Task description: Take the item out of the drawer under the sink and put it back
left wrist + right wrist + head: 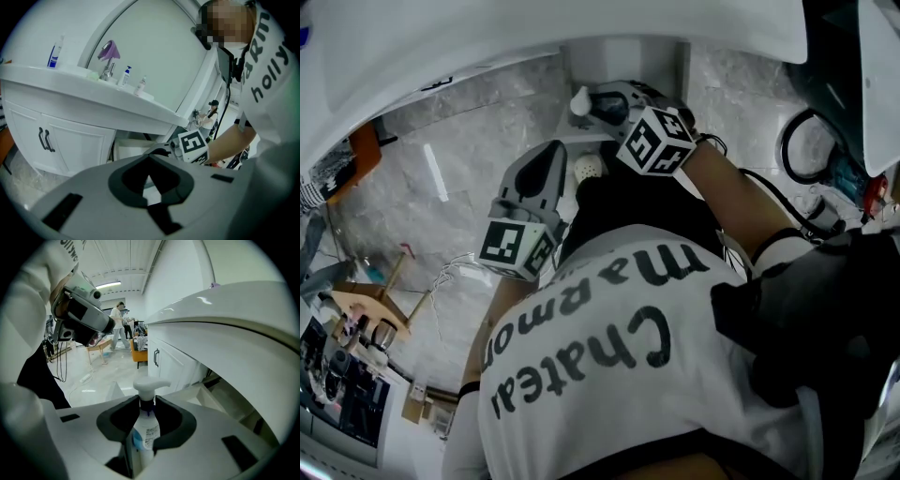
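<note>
In front of the sink (93, 101), the left gripper (150, 161) has its jaws pressed together on nothing. Farther in, below the sink's rim, the right gripper (146, 404) pinches the white pump bottle (145, 430) upright, beside the open drawer (211, 399).

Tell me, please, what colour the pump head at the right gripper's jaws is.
White pump head on the labelled bottle; clearest in right gripper view.

White sink counter (56, 86) carries a faucet (108, 70) and bottles (125, 76).
</note>
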The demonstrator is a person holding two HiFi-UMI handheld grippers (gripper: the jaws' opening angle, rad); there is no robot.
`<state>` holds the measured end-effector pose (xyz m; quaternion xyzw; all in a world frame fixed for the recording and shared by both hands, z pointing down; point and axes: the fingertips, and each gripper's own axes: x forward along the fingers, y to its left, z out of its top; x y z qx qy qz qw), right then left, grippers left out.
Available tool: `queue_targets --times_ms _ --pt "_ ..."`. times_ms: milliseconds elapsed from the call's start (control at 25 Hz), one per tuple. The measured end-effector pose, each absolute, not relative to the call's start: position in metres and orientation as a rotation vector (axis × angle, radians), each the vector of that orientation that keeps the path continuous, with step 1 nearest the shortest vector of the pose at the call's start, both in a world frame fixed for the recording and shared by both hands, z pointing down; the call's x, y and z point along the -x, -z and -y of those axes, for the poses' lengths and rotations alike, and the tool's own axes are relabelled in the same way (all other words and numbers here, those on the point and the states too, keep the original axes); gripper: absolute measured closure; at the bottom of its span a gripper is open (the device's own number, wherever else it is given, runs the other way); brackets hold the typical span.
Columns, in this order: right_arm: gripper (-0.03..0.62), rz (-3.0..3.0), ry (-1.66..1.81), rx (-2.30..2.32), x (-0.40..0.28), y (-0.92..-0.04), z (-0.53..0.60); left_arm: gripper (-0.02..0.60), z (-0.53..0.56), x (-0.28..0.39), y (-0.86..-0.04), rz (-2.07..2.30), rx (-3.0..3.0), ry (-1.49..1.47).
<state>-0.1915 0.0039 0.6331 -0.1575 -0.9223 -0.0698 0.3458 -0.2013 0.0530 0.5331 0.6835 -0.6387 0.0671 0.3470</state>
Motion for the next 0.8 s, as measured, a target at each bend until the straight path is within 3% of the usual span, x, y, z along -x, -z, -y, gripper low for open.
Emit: queue_targets --times_ms 800 --pt "0.505 2.436 -0.119 0.120 0.197 -0.628 0.026 0.577 -0.058 0.222 -0.531 1.657 -1.775 -0.176"
